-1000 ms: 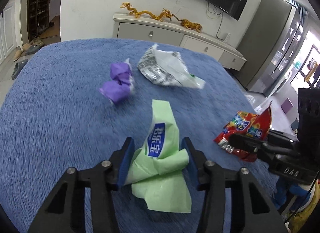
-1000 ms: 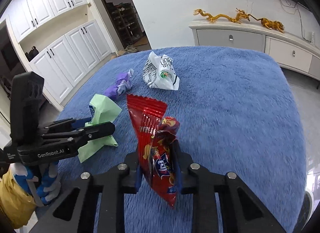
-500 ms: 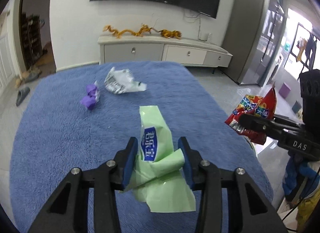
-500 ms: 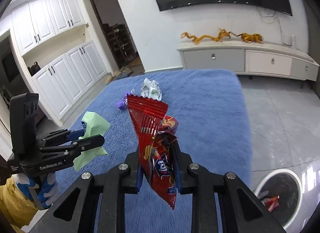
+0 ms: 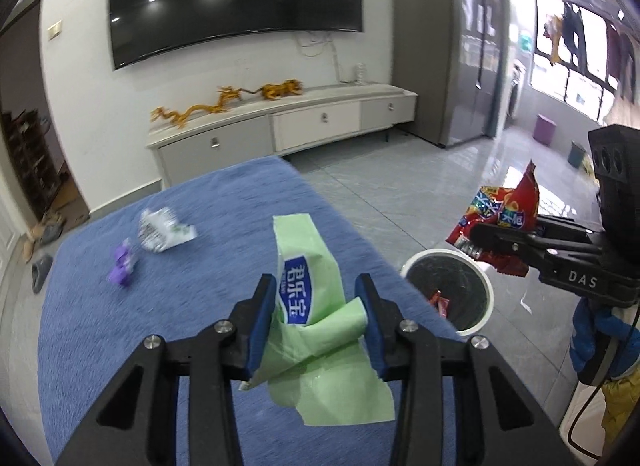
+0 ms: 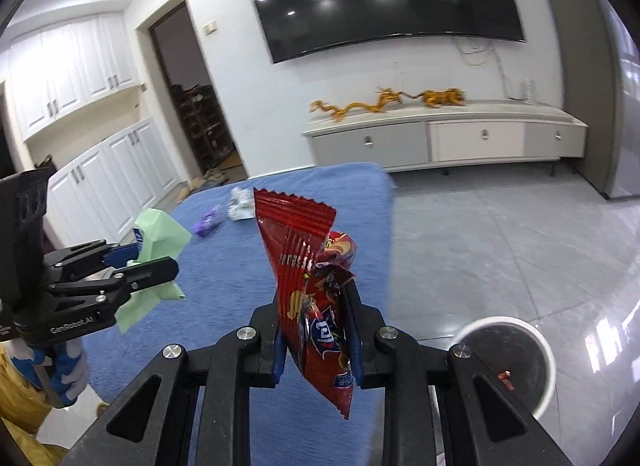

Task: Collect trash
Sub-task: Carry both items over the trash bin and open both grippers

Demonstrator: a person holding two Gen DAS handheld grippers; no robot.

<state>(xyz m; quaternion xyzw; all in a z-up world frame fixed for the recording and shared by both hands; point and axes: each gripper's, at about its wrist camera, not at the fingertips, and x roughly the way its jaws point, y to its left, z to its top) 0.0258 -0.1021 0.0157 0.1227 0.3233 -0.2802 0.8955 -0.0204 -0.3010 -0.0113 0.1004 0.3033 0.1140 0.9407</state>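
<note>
I can read "DAS" in pale letters on the black body of the right gripper [image 5: 476, 244], seen from my left wrist camera. From my right wrist camera, "GenRobot.AI" runs along the body of the left gripper [image 6: 160, 260]. The green wrapper [image 5: 316, 306] carries a blue label with three white Chinese characters, 君乐宝. The red snack bag [image 6: 316, 298] has printed lettering, but it is too crumpled and blurred for me to read.

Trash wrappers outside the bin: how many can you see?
4. A green wrapper in the left tongs, a red snack bag in the right tongs, and a purple wrapper and white wrapper on the blue blanket. Others may be hidden.
</note>
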